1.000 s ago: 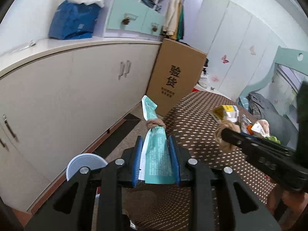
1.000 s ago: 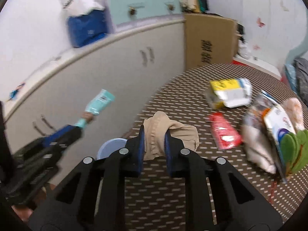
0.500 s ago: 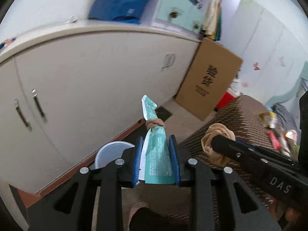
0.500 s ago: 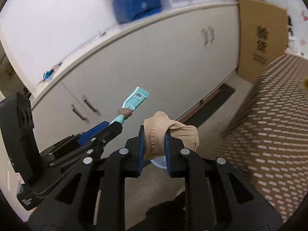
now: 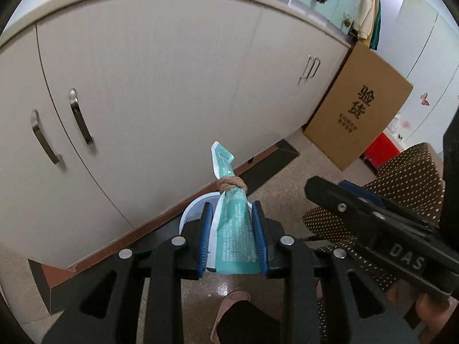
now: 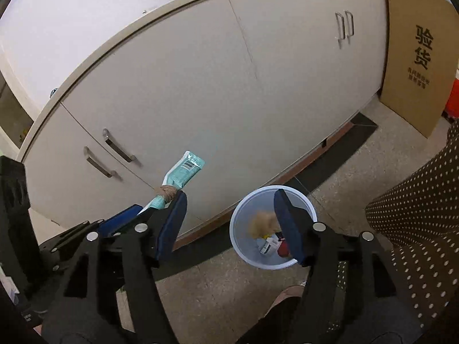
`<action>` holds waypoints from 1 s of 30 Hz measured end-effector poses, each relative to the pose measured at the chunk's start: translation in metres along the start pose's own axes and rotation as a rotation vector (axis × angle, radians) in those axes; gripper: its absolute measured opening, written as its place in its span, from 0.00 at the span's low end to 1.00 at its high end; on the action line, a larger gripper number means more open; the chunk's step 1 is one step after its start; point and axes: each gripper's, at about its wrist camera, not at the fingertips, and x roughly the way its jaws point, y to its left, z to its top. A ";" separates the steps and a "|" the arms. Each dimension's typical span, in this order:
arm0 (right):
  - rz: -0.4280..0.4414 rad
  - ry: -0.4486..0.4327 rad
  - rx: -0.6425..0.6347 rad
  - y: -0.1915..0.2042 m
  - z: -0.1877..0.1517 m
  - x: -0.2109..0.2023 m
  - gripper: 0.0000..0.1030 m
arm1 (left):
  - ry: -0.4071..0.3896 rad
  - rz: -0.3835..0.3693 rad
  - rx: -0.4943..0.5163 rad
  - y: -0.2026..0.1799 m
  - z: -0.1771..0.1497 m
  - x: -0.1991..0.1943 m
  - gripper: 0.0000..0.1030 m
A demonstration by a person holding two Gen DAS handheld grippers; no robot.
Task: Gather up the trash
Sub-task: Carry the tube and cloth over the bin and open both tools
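1. Left wrist view: the left gripper (image 5: 233, 238) has its jaws clamped on a teal wrapper (image 5: 233, 226), which sticks up and forward with a tan band (image 5: 231, 183) knotted around its neck. Right under it you can just see the rim of a pale blue waste bin (image 5: 191, 209) on the floor, close to the beige cabinet (image 5: 160, 86). The right gripper (image 5: 358, 200) pokes in from the right, in front of a brown polka-dot tabletop (image 5: 407, 177). A cardboard box (image 5: 358, 114) leans at the cabinet's far end.

2. Right wrist view: the right gripper (image 6: 229, 223) has its jaws spread wide with nothing between them, sitting above the waste bin (image 6: 243, 246). Inside the bin there's a blurry tan wad (image 6: 262, 223), can't tell if it's landed, plus some white and red scraps (image 6: 272, 248). The left gripper (image 6: 137, 213) is off to the left, the teal wrapper (image 6: 183, 172) pinched in it and pointing at the cabinet (image 6: 229, 86).
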 end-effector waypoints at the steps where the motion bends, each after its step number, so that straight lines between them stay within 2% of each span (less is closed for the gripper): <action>1: -0.017 0.002 0.004 -0.002 -0.003 0.000 0.63 | 0.009 -0.003 -0.001 0.000 -0.001 0.004 0.26; 15: -0.098 -0.014 0.021 -0.009 -0.021 -0.004 0.70 | 0.054 -0.019 0.023 -0.005 -0.011 0.019 0.26; 21: -0.173 -0.064 0.023 -0.016 -0.025 -0.015 0.70 | 0.080 -0.020 0.037 -0.013 -0.010 0.031 0.26; 27: -0.184 -0.136 0.054 -0.026 -0.026 -0.031 0.72 | 0.079 -0.024 0.054 -0.023 0.004 0.042 0.26; 29: -0.174 -0.152 0.068 -0.031 -0.025 -0.034 0.72 | 0.069 -0.022 0.049 -0.026 0.011 0.047 0.27; 30: -0.176 -0.156 0.072 -0.032 -0.025 -0.035 0.72 | 0.069 -0.012 0.045 -0.027 0.015 0.051 0.34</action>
